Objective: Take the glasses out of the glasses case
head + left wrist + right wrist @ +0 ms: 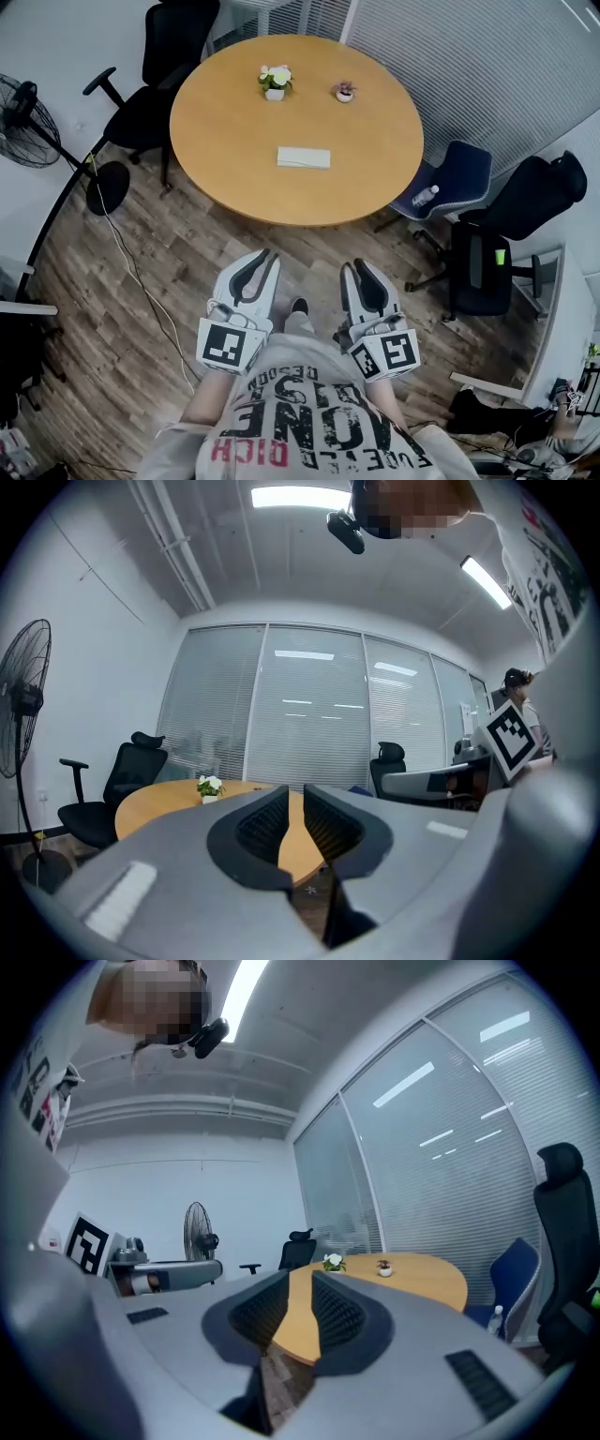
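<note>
At twelve o'clock from the person, near the middle of the round light-wood worktop (225, 150), lies the white oblong glasses case (304, 157), apparently shut and well apart from both tools. The left grey two-jaw tool (258, 259) and the right grey two-jaw tool (360, 266) point toward it, jaws narrowly apart, empty. Stepping closer comes first; then one tool should pin the case while the other lifts its lid.

Three views, one shared tabletop (234, 159)
Your head camera looks steeply down from well back; cameras on your left hand-held gripper (266, 254) and right hand-held gripper (355, 265) face it level.
</note>
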A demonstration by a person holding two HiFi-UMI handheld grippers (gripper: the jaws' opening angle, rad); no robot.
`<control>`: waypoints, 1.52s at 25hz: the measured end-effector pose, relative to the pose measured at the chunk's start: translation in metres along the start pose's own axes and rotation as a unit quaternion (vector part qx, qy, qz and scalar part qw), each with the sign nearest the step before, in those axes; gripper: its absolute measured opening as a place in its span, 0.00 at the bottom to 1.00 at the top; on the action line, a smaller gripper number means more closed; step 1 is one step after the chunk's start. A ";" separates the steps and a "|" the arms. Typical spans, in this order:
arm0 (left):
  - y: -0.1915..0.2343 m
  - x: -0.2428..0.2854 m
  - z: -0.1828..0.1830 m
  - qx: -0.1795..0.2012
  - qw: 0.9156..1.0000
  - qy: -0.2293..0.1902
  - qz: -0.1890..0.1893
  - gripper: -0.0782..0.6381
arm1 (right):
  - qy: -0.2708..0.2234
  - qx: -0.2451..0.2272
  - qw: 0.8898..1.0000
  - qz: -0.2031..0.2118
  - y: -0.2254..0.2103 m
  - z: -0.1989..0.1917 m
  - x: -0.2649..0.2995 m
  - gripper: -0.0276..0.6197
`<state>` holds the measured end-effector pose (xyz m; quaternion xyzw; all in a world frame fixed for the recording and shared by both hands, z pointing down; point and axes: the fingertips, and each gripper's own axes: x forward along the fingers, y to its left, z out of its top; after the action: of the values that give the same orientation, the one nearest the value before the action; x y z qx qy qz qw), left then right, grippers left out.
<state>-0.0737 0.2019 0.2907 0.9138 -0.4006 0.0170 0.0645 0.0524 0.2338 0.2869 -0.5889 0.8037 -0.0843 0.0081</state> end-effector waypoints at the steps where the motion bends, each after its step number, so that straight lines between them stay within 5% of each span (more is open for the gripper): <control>1: 0.001 0.008 0.003 0.003 1.000 -0.004 0.003 0.19 | -0.001 0.000 1.000 0.003 -0.007 0.002 0.005 0.13; 19: 0.013 0.070 0.009 0.019 0.997 -0.026 0.072 0.18 | 0.015 0.000 0.998 0.055 -0.075 0.003 0.049 0.13; 28: 0.028 0.098 0.006 0.014 0.998 -0.018 0.061 0.18 | 0.025 0.009 0.998 0.049 -0.090 -0.002 0.074 0.13; 38: 0.092 0.166 0.024 0.011 0.998 -0.016 0.052 0.18 | 0.038 -0.004 0.999 0.028 -0.116 0.011 0.152 0.13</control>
<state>-0.0290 0.0158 0.2907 0.8928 -0.4480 0.0098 0.0467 0.1168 0.0540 0.3063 -0.5628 0.8199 -0.1029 -0.0228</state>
